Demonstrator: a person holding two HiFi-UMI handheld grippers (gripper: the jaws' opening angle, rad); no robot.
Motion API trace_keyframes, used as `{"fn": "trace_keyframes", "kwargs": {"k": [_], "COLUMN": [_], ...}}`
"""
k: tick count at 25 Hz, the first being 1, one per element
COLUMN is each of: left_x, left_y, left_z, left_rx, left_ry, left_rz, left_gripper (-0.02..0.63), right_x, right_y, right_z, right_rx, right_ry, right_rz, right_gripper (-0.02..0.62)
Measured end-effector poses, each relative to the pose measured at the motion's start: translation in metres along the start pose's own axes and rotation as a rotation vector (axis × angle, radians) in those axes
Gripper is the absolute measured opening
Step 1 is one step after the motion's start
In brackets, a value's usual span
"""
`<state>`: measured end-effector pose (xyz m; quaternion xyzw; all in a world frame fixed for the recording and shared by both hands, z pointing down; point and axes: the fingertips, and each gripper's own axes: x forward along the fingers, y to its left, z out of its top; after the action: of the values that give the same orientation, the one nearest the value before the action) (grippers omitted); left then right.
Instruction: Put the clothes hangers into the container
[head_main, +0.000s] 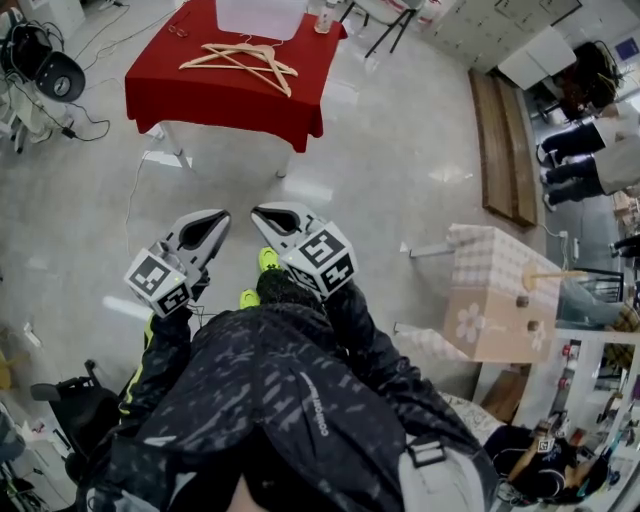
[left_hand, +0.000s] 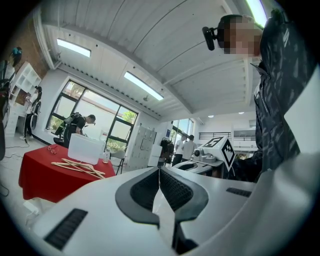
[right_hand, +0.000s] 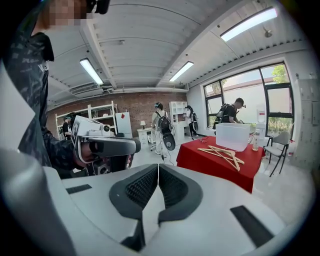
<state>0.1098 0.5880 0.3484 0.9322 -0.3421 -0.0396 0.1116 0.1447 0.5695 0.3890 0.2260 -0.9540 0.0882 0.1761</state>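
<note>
Several wooden clothes hangers (head_main: 240, 60) lie crossed on a red-clothed table (head_main: 200, 95) across the floor from me. Behind them stands a clear plastic container (head_main: 262, 15). My left gripper (head_main: 221, 215) and right gripper (head_main: 259, 211) are held side by side in front of my body, far short of the table. Both are shut with nothing between the pads. The left gripper view shows the hangers (left_hand: 80, 167) and container (left_hand: 87, 149) at the far left, with its own jaws (left_hand: 159, 170) closed. The right gripper view has the hangers (right_hand: 220, 152) and container (right_hand: 232, 136) at right, jaws (right_hand: 158, 166) closed.
A small bottle (head_main: 325, 18) stands at the table's back corner. A pink patterned box (head_main: 495, 300) sits to my right, with wooden boards (head_main: 505, 150) on the floor beyond it. Cables and gear (head_main: 45, 70) lie at the left. People (right_hand: 162, 125) stand around the room.
</note>
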Motion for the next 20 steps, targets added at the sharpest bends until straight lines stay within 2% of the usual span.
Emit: {"fn": "trace_keyframes", "kwargs": {"k": [7, 20], "left_x": [0.012, 0.052], "left_y": [0.026, 0.117], "left_z": [-0.004, 0.018], "left_rx": [-0.022, -0.015], "left_ry": [0.015, 0.025], "left_rz": [0.01, 0.078], "left_gripper": [0.012, 0.012], "right_x": [0.019, 0.085], "right_y": [-0.027, -0.102], "right_z": [-0.001, 0.029], "right_rx": [-0.001, 0.006], "right_ry": [0.011, 0.013], "right_rz": [-0.007, 0.054], "right_gripper": [0.017, 0.017]}}
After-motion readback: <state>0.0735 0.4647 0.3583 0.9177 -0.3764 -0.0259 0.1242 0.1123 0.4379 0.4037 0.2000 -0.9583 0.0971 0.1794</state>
